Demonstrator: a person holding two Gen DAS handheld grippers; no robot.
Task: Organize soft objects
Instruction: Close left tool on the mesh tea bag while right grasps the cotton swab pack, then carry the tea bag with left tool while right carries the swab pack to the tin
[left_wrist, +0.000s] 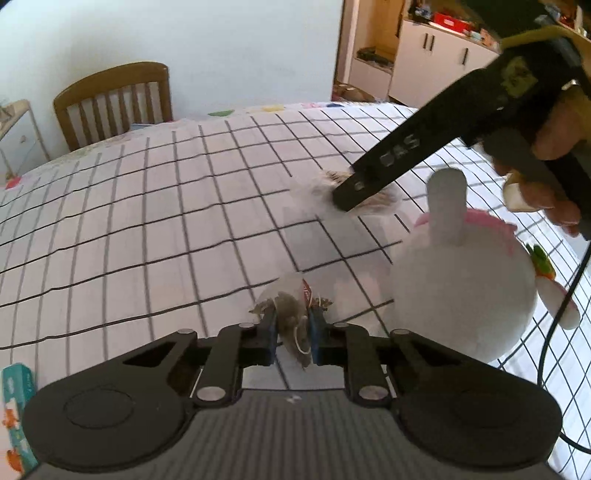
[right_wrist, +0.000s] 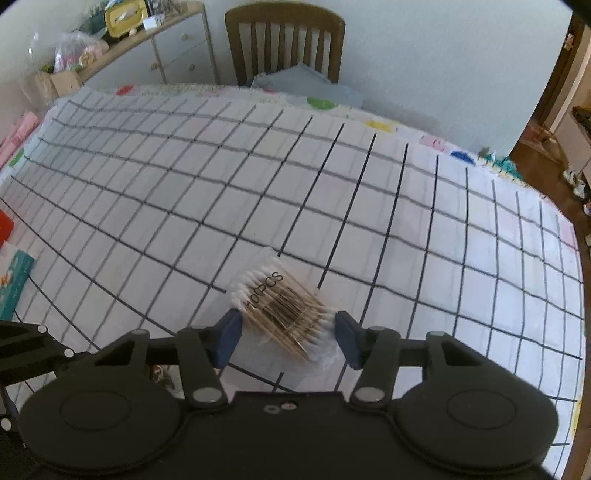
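Observation:
My left gripper (left_wrist: 291, 330) is shut on a small clear bag of grey-brown stuff with a red tag (left_wrist: 291, 314), held just above the checked tablecloth (left_wrist: 147, 221). A white plush toy with pink trim (left_wrist: 461, 288) lies to its right. In the right wrist view my right gripper (right_wrist: 288, 332) is open, its blue pads on either side of a clear pack of cotton swabs (right_wrist: 284, 306) lying on the cloth. The right gripper also shows in the left wrist view (left_wrist: 347, 195), over the same pack (left_wrist: 373, 197).
A wooden chair (right_wrist: 284, 40) stands at the table's far side with a grey cushion (right_wrist: 314, 88). A teal box (right_wrist: 13, 288) lies at the left edge. Cabinets and clutter (left_wrist: 443, 55) stand beyond the table. A black cable (left_wrist: 554, 332) hangs on the right.

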